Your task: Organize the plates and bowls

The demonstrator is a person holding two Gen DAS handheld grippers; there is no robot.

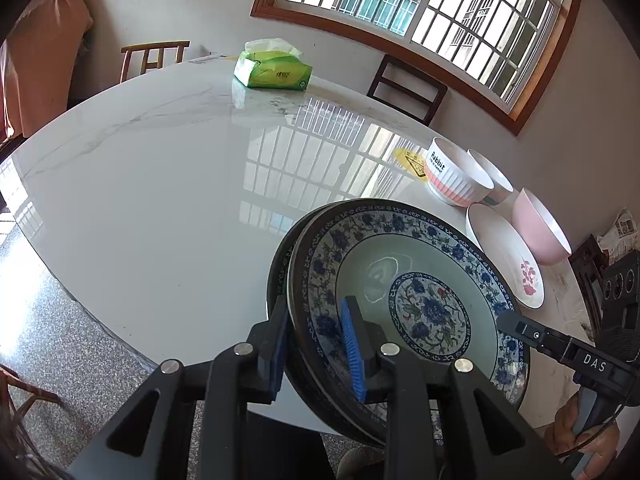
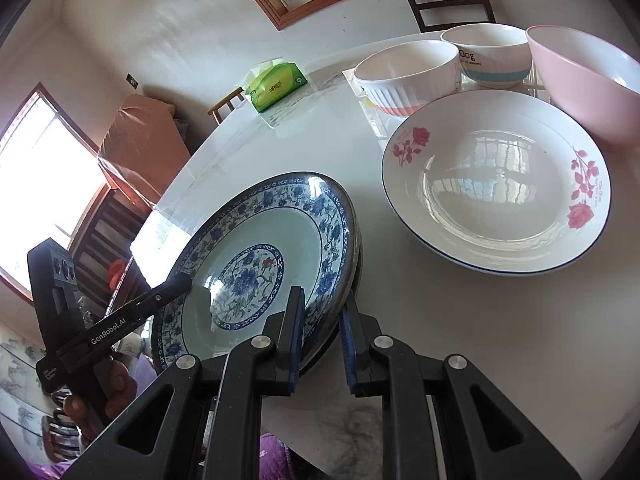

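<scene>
Two blue-and-white patterned plates lie stacked at the table's near edge. The upper plate (image 1: 424, 280) (image 2: 256, 248) sits slightly off-centre on the lower plate (image 1: 276, 276) (image 2: 357, 248). My left gripper (image 1: 316, 312) has the upper plate's left rim between its pads, which look pressed on it. My right gripper (image 2: 320, 304) is shut on the opposite rim. Behind the stack are a white rose-patterned plate (image 2: 496, 188), a pink bowl (image 2: 580, 80), a ribbed white bowl (image 2: 404, 72) and a blue-banded bowl (image 2: 492, 60).
The white marble table (image 1: 160, 184) stretches far to the left. A green tissue pack (image 1: 272, 68) sits at its far side, and a yellow sticker (image 1: 412, 162) lies beside the bowls. Wooden chairs (image 1: 408, 88) stand at the far edge under a barred window.
</scene>
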